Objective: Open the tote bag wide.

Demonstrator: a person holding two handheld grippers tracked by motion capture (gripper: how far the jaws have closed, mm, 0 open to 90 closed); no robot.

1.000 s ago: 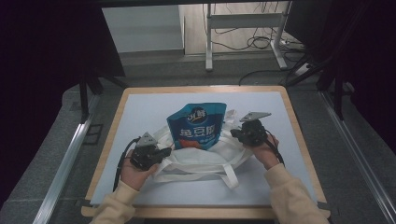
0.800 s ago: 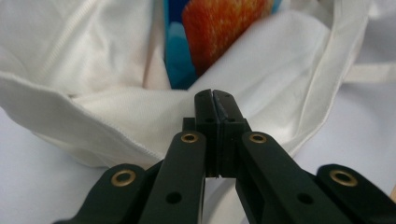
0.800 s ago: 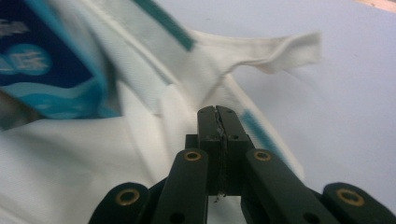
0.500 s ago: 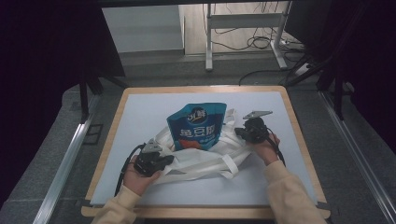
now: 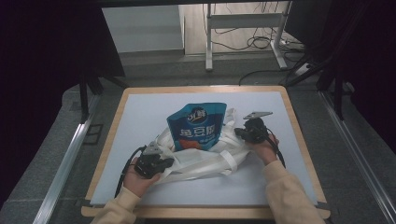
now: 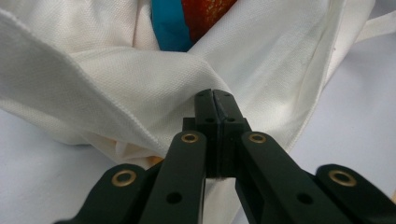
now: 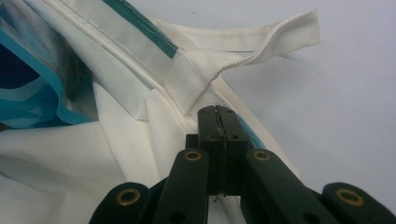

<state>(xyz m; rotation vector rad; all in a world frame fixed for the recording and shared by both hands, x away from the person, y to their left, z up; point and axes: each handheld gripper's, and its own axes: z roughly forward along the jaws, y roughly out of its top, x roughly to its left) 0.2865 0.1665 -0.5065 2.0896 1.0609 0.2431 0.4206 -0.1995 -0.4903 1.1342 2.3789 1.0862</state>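
Blue snack pouch point(image 5: 198, 128) sits mid-table, near the middle of the white mat point(image 5: 289, 163), lower half inside the white tote bag point(image 5: 205, 161). Left gripper point(image 5: 152, 163) and right gripper point(image 5: 252, 130) are each clamped tight on the bag's rim cloth, likely spreading the mouth around the pouch. Versus a second ago, left gripper has pulled toward the near edge, stretching the bag.

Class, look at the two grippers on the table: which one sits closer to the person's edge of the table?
The left gripper. It sits low in the high view, near the bag's front corner; the right gripper is farther up, beside the blue pouch.
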